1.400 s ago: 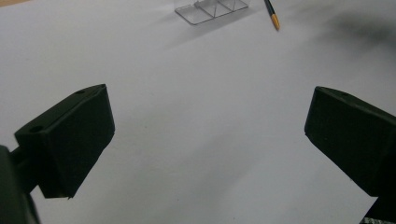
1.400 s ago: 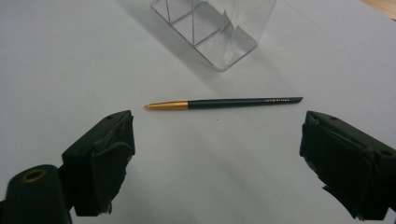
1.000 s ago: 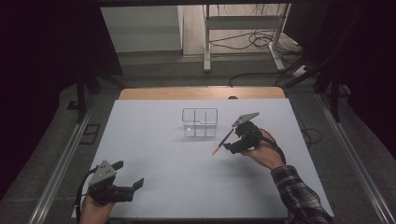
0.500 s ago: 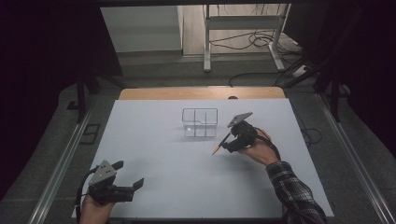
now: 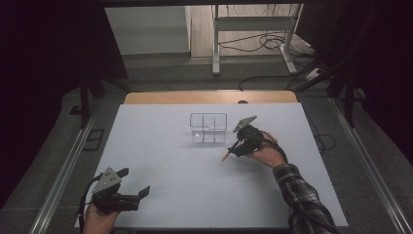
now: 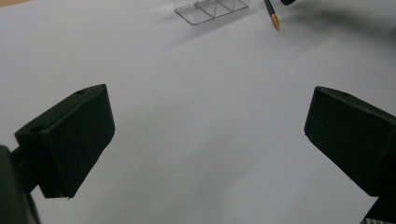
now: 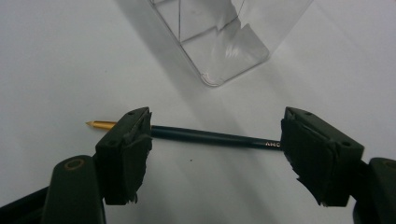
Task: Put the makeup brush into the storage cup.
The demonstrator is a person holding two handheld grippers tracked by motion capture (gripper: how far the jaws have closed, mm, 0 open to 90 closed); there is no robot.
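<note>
While the left tool (image 5: pixel 139 196) is rested wide open and empty at the near bench (image 5: pixel 160 161) edge, the right tool (image 7: pixel 215 140), jaws just closing, is set astride the dark pen (image 7: pixel 210 136) lying flat beside the clear organiser (image 5: pixel 208 127), apparently for pickup.

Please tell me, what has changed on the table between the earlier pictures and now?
The right gripper has come down a little toward the table over the pencil, and its jaws have just been closing; the pencil lies between them, across the gap, not yet clamped. The left gripper, open, and the clear box stayed in place.
</note>
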